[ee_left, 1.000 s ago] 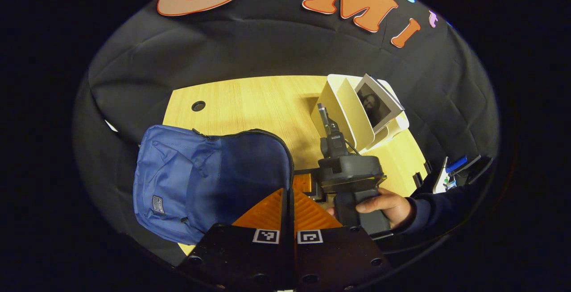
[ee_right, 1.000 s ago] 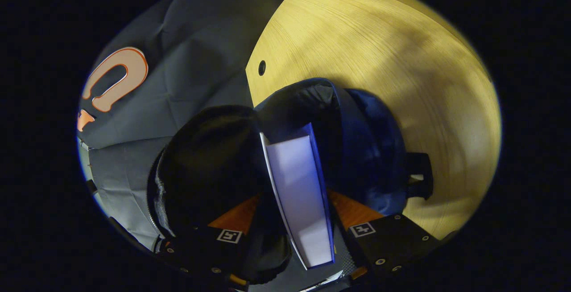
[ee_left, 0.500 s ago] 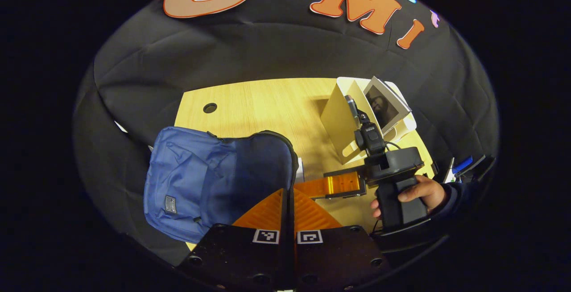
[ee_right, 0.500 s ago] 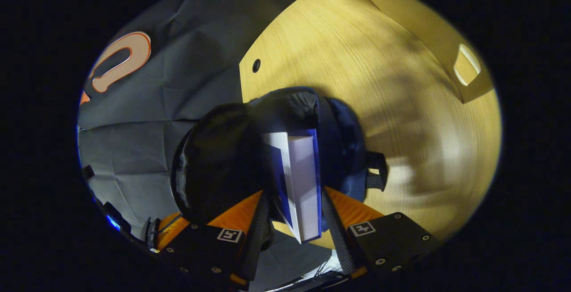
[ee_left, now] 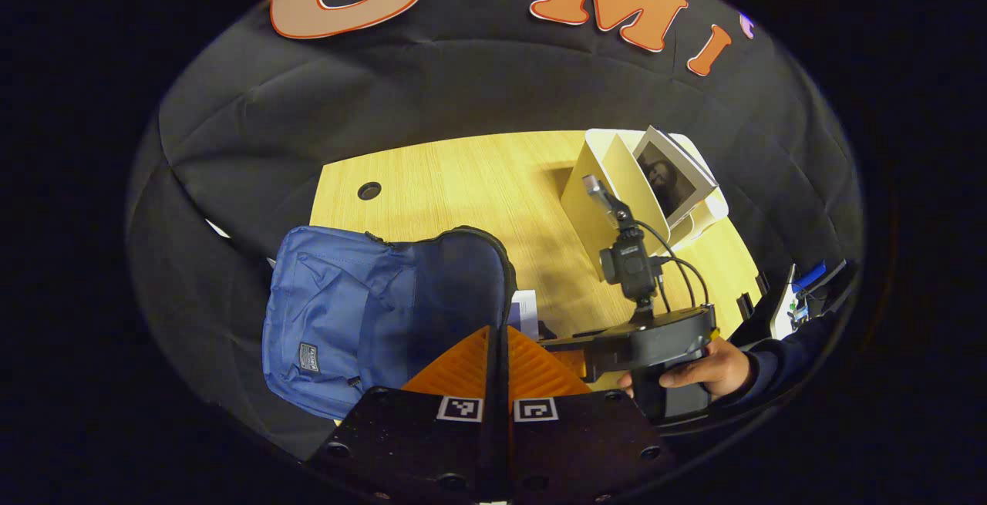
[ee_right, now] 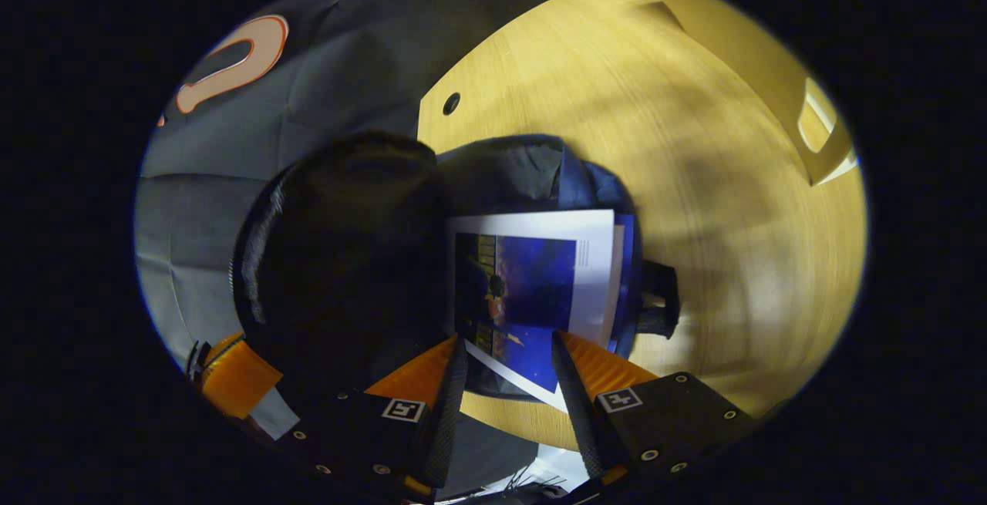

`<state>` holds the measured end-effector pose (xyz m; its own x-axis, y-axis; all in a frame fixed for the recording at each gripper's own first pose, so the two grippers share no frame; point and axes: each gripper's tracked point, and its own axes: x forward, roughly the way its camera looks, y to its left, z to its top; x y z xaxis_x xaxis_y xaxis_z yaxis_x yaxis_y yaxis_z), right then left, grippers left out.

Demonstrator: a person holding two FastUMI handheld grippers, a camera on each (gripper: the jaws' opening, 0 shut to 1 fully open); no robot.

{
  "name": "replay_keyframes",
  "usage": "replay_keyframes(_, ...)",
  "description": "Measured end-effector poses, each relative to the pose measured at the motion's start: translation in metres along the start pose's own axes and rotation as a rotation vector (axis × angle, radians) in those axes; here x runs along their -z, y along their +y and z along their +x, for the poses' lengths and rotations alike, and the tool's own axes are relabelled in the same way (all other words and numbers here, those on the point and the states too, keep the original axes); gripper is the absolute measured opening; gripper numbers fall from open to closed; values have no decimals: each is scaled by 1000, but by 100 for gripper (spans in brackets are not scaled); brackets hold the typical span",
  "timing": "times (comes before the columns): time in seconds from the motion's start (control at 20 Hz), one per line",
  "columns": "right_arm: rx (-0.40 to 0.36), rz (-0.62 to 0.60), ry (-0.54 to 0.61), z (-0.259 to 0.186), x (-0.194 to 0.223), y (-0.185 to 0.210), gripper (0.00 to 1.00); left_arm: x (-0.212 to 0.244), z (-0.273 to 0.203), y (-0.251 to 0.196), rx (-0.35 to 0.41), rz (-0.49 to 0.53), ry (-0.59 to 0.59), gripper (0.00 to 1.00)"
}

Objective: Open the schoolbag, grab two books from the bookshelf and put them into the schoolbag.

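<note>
The blue schoolbag [ee_left: 347,312] lies open on the wooden table [ee_left: 463,181], its dark-lined flap [ee_right: 347,243] lifted. My left gripper [ee_left: 497,329] is shut on the flap's edge; one of its fingers [ee_right: 231,374] shows at the flap's lower left. A book with a dark blue cover [ee_right: 532,281] lies flat in the bag's mouth, and its white corner [ee_left: 524,308] peeks out. My right gripper [ee_right: 509,337] stands open just above the book's near corner, fingers apart and not pressing it. A hand [ee_left: 709,370] holds that right gripper [ee_left: 551,339] beside the bag.
A white bookshelf [ee_left: 609,189] stands at the table's far right with one book [ee_left: 671,177] leaning in it; its side [ee_right: 817,127] also appears far right. A cable hole [ee_left: 368,190] sits near the back edge. The black cloth wall rises behind.
The book was edge-on between my right fingers; now it lies flat, cover up, in the bag. The right gripper has tilted and drawn back a little. My left gripper kept its hold.
</note>
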<state>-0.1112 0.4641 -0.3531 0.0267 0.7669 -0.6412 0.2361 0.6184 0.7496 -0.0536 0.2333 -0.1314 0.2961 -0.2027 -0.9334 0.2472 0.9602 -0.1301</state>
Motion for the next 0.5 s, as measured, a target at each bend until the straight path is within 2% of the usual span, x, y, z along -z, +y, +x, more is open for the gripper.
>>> replay_keyframes(0.1, -4, -21, -34, -9, -7, -1, 65, 3, 0, 2, 1, -11, 6, 1)
replay_keyframes(0.3, 93, -34, -80, -29, -21, -37, 65, 2, -1, 4, 1, -6, 5, 1)
replay_keyframes(0.4, 84, -38, -100, -39, -23, -38, 65, 1, -1, 5, -7, 3, 5, 1)
replay_keyframes(0.5, 64, -111, -124, -59, -19, -31, 65, 2, 2, 6, -6, 7, 12, 1)
